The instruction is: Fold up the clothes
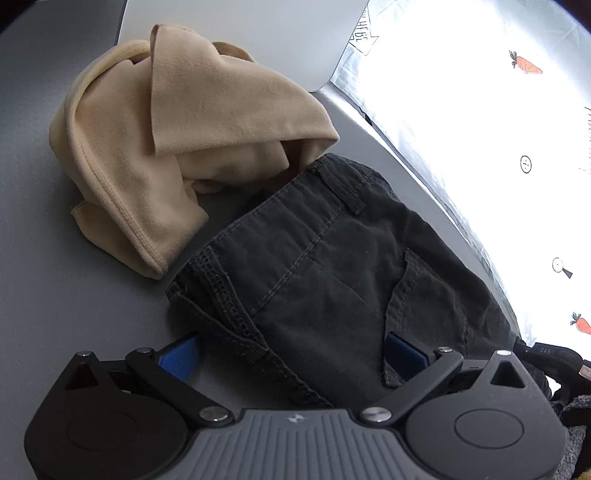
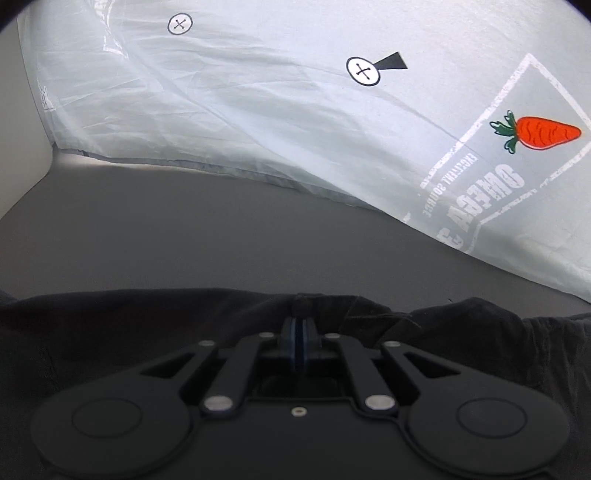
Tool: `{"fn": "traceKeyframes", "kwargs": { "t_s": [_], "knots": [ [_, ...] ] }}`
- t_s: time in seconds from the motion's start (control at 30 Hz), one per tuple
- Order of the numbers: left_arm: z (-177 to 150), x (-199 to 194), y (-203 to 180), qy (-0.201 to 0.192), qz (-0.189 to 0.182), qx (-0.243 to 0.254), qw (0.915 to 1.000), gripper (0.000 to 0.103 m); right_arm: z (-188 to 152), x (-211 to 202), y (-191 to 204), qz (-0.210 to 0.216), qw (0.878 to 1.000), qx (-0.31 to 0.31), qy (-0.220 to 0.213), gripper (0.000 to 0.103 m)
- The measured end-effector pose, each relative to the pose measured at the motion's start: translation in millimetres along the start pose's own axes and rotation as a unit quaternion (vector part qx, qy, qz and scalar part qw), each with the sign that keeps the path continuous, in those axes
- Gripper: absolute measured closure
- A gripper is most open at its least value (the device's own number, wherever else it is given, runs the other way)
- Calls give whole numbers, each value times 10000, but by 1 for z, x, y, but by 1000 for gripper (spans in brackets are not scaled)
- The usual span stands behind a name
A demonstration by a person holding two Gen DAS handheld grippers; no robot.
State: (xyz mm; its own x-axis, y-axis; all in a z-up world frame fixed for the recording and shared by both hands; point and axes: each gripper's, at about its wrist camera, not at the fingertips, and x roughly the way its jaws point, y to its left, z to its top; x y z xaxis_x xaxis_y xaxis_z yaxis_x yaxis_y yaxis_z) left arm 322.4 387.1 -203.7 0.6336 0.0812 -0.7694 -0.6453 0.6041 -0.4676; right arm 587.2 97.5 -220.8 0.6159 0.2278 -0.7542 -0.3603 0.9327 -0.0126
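Dark shorts (image 1: 332,266) astride spread left claw (image 1: 291,354), hem pinched in right claw (image 2: 298,325); beige garment (image 1: 166,140) crumpled, unfolded.

A flat grey surface (image 1: 44,184) is spread across both views, matte and evenly lit. Along its far edge a white printed sheet (image 2: 295,129) is draped, creased and strongly backlit (in the left wrist view it is washed out almost to pure white). Orange carrots (image 2: 543,133), crossed-circle marks (image 2: 363,71) and faded block lettering are printed on it. A pale smooth panel (image 1: 258,33) is stood at one corner.
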Motion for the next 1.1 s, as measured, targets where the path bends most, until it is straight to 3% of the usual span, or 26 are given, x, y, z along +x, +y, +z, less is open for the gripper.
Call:
{"fn": "traceKeyframes", "kwargs": {
  "t_s": [0.13, 0.27, 0.33, 0.6, 0.77, 0.87, 1.1],
  "knots": [
    [2, 1, 1, -61, 22, -142, 9999, 1, -2, -20, 6, 654, 9967, 445, -164, 97],
    [2, 0, 3, -151, 47, -292, 9994, 4, -23, 0, 23, 544, 9965, 596, 208, 98],
    [2, 0, 4, -196, 60, -368, 9991, 11, -36, -5, 27, 551, 9959, 681, 221, 98],
    [3, -1, 9, -374, 109, -667, 9970, 33, -119, -76, 32, 751, 9943, 556, 519, 99],
    [8, -4, 14, -254, 22, -679, 9974, 35, -162, -117, 32, 855, 9930, 186, 789, 99],
    [10, -5, 16, -198, -64, -658, 9976, 32, -160, -121, 31, 851, 9921, 234, 897, 99],
    [12, -8, 15, -169, -208, -609, 9978, 26, -122, -112, 38, 674, 9976, 41, 177, 89]
  ]
}}
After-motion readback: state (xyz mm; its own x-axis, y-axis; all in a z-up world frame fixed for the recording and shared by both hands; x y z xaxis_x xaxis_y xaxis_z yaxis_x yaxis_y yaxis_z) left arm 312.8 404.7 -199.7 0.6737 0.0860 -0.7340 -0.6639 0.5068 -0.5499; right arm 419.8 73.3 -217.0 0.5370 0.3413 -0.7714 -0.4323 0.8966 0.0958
